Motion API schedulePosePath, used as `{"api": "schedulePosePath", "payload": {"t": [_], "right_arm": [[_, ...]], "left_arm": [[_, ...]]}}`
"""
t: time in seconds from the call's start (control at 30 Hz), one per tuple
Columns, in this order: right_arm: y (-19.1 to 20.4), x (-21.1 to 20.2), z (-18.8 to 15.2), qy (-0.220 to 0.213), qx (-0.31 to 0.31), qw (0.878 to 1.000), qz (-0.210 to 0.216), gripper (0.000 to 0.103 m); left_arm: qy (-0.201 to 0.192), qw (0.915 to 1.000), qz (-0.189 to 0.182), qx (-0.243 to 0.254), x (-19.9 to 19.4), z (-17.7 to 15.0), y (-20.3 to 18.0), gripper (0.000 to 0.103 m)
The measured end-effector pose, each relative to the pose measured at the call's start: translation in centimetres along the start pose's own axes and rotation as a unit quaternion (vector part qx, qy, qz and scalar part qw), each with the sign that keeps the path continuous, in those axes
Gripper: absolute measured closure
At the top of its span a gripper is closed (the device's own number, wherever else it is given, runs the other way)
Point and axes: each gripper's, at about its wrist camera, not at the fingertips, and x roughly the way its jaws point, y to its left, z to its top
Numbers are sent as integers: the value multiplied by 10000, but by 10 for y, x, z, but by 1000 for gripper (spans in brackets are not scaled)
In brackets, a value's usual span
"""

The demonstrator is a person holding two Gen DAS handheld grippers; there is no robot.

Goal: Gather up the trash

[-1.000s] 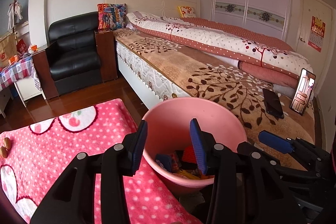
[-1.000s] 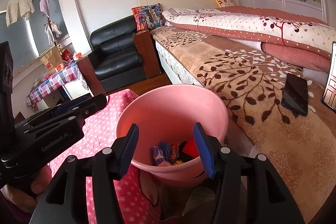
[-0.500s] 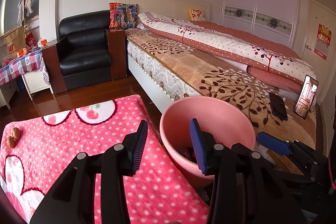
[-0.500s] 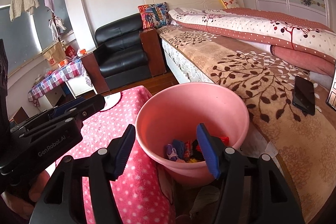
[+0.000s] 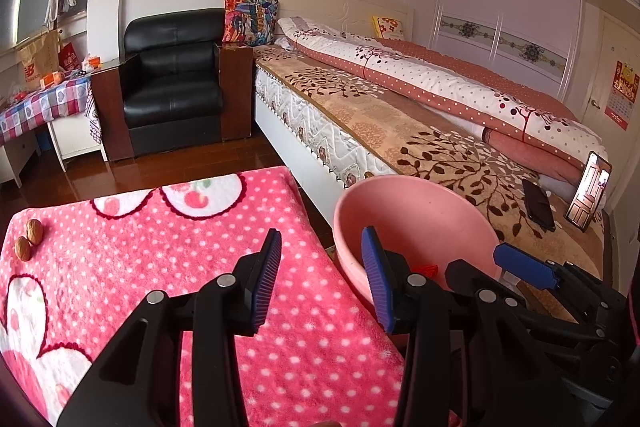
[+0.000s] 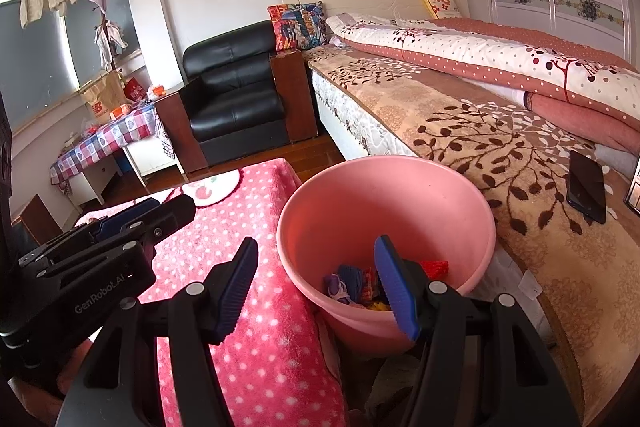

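A pink bucket (image 6: pixel 400 195) stands on the floor between the pink dotted table (image 6: pixel 248 339) and the bed; the left wrist view has this bucket (image 5: pixel 416 211) on its right. Several coloured wrappers (image 6: pixel 356 283) lie at its bottom. My right gripper (image 6: pixel 316 283) hangs open and empty over the bucket's near-left rim. My left gripper (image 5: pixel 320 279) is open and empty above the table's (image 5: pixel 168 267) right edge, beside the bucket. Two walnuts (image 5: pixel 28 239) lie at the table's far left. The right gripper (image 5: pixel 532 271) shows at the lower right there, the left gripper (image 6: pixel 120 227) at the left of the right wrist view.
A bed (image 5: pixel 400 131) with a leaf-patterned blanket runs along the right, with a dark phone (image 5: pixel 540 205) and a propped lit phone (image 5: pixel 588 191) on it. A black armchair (image 5: pixel 172 87) and a checked side table (image 5: pixel 44 103) stand beyond, across wooden floor (image 5: pixel 168 167).
Both grippers have drifted left and back from the bucket, so the bucket sits further right in both views and more of the pink table and the walnuts show. The right jaws opened slightly wider.
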Motion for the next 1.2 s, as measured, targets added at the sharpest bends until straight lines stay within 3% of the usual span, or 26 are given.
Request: {"api": "schedulePosePath", "payload": {"t": [1.2], "right_arm": [[12, -1, -4, -131, -161, 9998, -67, 43]], "left_arm": [[70, 9997, 75, -241, -1, -3, 17, 61]]}}
